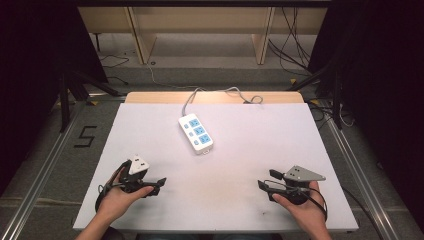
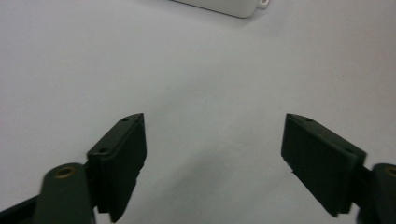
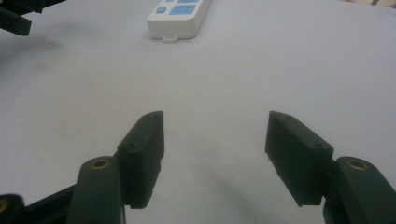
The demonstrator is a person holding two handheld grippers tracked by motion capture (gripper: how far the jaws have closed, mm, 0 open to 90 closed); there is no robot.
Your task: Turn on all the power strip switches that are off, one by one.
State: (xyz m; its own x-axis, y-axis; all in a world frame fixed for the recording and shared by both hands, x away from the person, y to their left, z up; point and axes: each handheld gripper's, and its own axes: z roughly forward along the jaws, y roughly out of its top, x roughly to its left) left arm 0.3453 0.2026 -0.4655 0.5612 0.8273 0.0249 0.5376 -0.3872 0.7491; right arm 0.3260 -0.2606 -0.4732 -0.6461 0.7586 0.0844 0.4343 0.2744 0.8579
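A white power strip [image 1: 196, 132] with blue sockets lies flat at the middle of the white table [image 1: 250, 150], its grey cable [image 1: 235, 92] running off the far edge. My left gripper [image 1: 156, 185] is held low at the near left, jaws pointing right, open and holding nothing. My right gripper [image 1: 267, 180] mirrors it at the near right, jaws pointing left, also open and holding nothing. In the left gripper view, the open gripper [image 2: 215, 121] hovers over bare table, the strip's end [image 2: 224, 5] far ahead. The right gripper [image 3: 215, 116] faces the strip [image 3: 180, 16], and the left gripper's jaw [image 3: 16, 16] is at the top left.
A strip of bare wood [image 1: 150, 97] runs along the table's far edge. Black stands and curtains flank both sides, with loose cables on the floor behind. A "5" [image 1: 86, 136] is marked on the floor at the left.
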